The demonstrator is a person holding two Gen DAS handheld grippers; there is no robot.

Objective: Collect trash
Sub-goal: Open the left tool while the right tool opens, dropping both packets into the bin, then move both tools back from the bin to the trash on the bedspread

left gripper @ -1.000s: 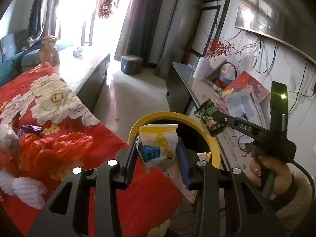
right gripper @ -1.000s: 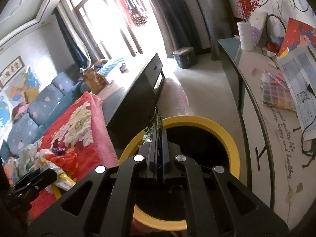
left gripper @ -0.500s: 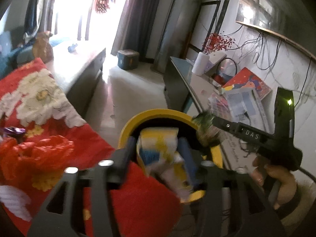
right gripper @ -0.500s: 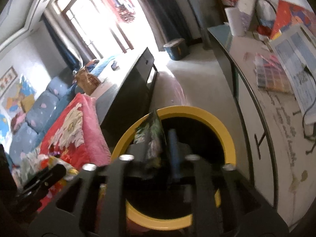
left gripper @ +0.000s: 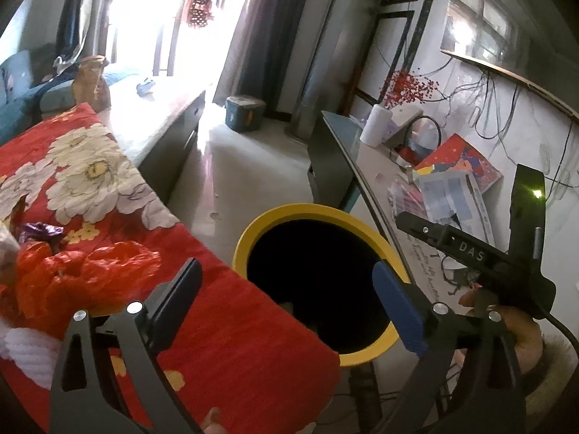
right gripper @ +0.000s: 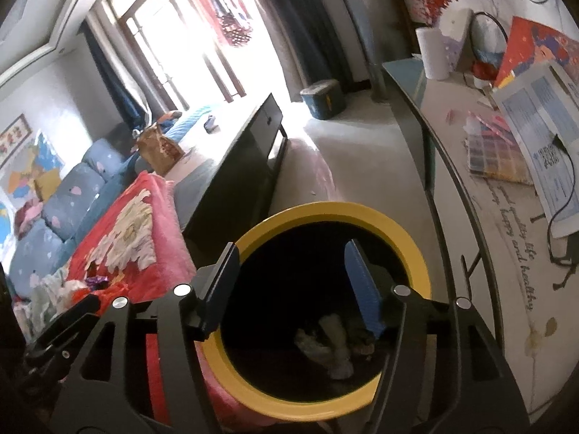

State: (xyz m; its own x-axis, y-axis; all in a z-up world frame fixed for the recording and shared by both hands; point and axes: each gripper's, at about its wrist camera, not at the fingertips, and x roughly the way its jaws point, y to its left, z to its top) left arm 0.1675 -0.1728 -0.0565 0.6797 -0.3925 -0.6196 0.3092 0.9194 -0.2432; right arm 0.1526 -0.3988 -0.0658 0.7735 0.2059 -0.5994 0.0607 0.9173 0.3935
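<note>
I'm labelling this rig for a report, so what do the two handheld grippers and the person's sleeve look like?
Both are black plastic frames with silver rivets. The left gripper and the right gripper each carry one black pad and one blue ribbed pad. Seen from the left wrist camera, the right gripper's side reads "DAS", with a green light and a black cable. The cuff is pale and fluffy.
</note>
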